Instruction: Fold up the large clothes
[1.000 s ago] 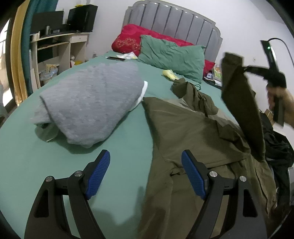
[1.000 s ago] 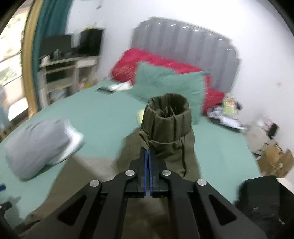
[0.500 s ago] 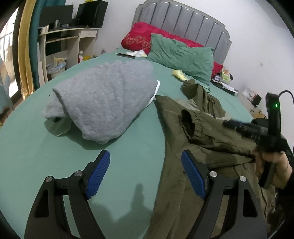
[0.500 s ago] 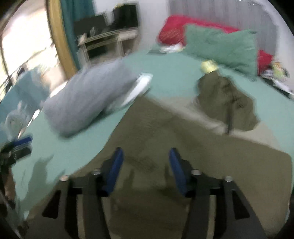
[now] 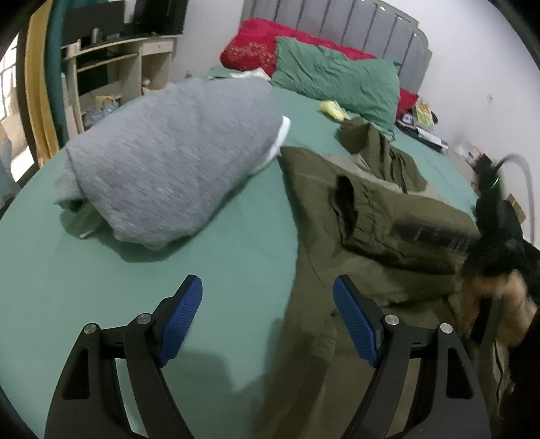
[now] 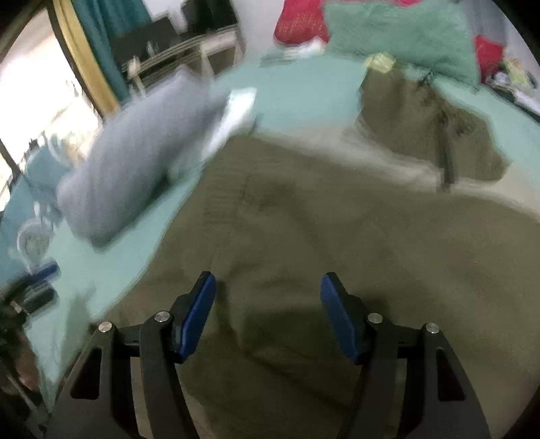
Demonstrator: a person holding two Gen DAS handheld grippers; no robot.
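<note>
Both the left tool (image 5: pixel 268 319) and right tool (image 6: pixel 268 315) gape wide and empty over the olive jacket (image 6: pixel 337 229), likely soft and floppy, best pinched at its near hem.

Bed w/ green sheet (image 5: pixel 101 270) fills the room; grey ribbed headboard (image 5: pixel 354 30) against white wall (image 5: pixel 472 67). Red pillow (image 5: pixel 256 47) behind green pillow (image 5: pixel 337 81). Wooden desk (image 5: pixel 111 64) far left, teal curtain (image 5: pixel 54 84) beside it.
</note>
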